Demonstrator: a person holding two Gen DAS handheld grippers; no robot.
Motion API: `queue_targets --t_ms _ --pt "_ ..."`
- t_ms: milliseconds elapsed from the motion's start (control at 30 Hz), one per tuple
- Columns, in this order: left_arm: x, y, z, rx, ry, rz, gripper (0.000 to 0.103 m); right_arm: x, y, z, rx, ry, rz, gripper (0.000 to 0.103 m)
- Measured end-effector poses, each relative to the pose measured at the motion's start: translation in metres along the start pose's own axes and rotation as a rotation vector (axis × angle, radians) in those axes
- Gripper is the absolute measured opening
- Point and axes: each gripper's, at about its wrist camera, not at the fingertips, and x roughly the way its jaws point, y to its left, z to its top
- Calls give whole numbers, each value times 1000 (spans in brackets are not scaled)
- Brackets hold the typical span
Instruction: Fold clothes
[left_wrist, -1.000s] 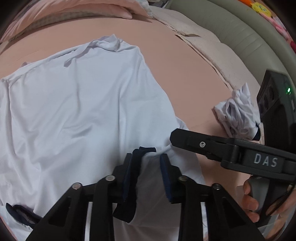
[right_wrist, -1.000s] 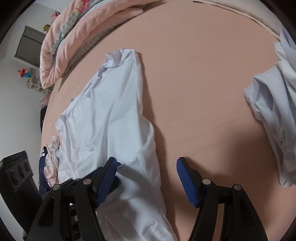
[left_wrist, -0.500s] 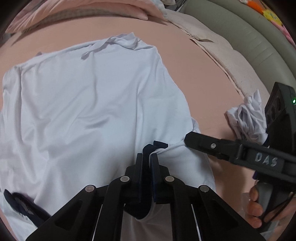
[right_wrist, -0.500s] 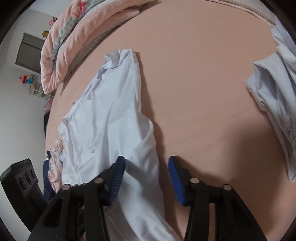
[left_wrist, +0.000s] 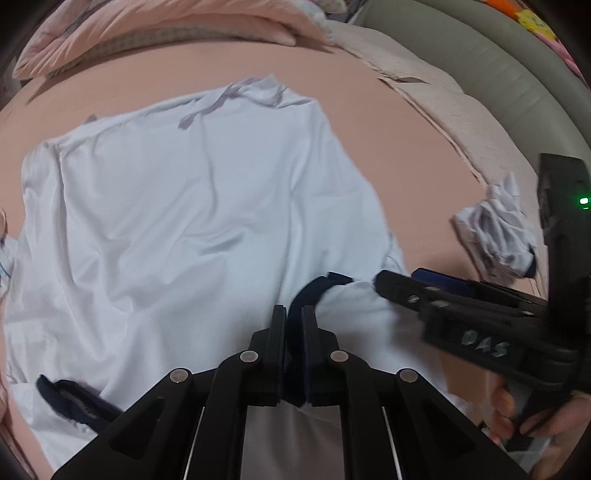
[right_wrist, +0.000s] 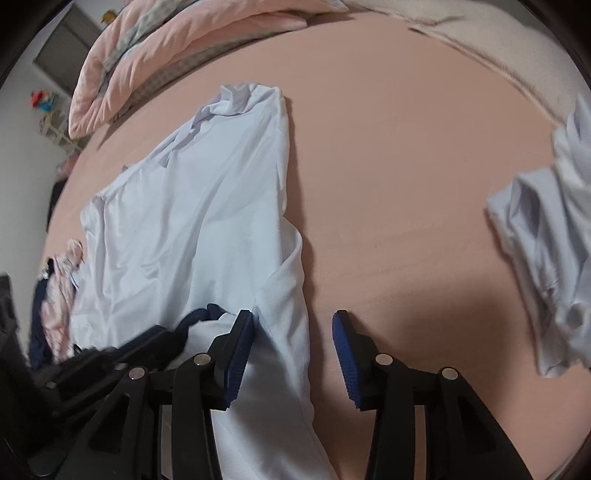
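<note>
On the pink bed (left_wrist: 369, 122) a white shirt (left_wrist: 192, 221) lies spread flat, its collar end toward the far side and its near edge under both tools. Dark navy trim (left_wrist: 314, 291) runs along that near edge, and a second navy-trimmed opening (left_wrist: 74, 402) shows at the near left.

At the near middle of the left wrist view, the left tool (left_wrist: 293, 321) has its 2 fingers pressed together on the navy-edged fold of the shirt, the cloth bunching up just beyond the tips. To its right, the right tool (right_wrist: 293, 350) has just been spreading its jaws again; they stand apart, with the shirt's right side edge lying between them, and its left pad (right_wrist: 240, 354) rests against the fabric while the right pad (right_wrist: 345, 358) sits over bare sheet. A hand (left_wrist: 535, 410) grips that tool's handle at the near right.

Well to the right, apart from the shirt, a second white garment (right_wrist: 546, 258) sits crumpled. A pink quilt (right_wrist: 177, 40) is heaped along the far side, and some pink and dark clothes (right_wrist: 55, 295) are bundled at the left edge of the bed.
</note>
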Motion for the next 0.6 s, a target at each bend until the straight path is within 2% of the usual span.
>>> queue_targets --t_ms 67,100,133,167,200,233,267,600 --pt "-12 0 0 -9 -36 -14 8 -4 1 -3 -6 -10 -19 63" --pt "-17 1 1 -21 -51 -18 10 -7 1 -5 1 -15 -2 64" --pt "-21 4 1 -37 -59 -14 18 -11 -1 -7 8 -21 25 64" --pt "-25 6 0 -52 -65 -10 36 -14 -2 -8 16 -29 52 64" --pt "-28 9 -1 -63 -70 0 50 -19 -3 -10 24 -44 69 67" --pt "-32 12 -3 -70 -82 11 74 -23 -3 -12 26 -63 73 68" --pt "-37 15 -5 -76 -95 22 79 -28 -2 -13 21 -84 74 68" --pt "-78 44 -25 -108 -150 49 79 -35 21 -20 -59 -141 88 69"
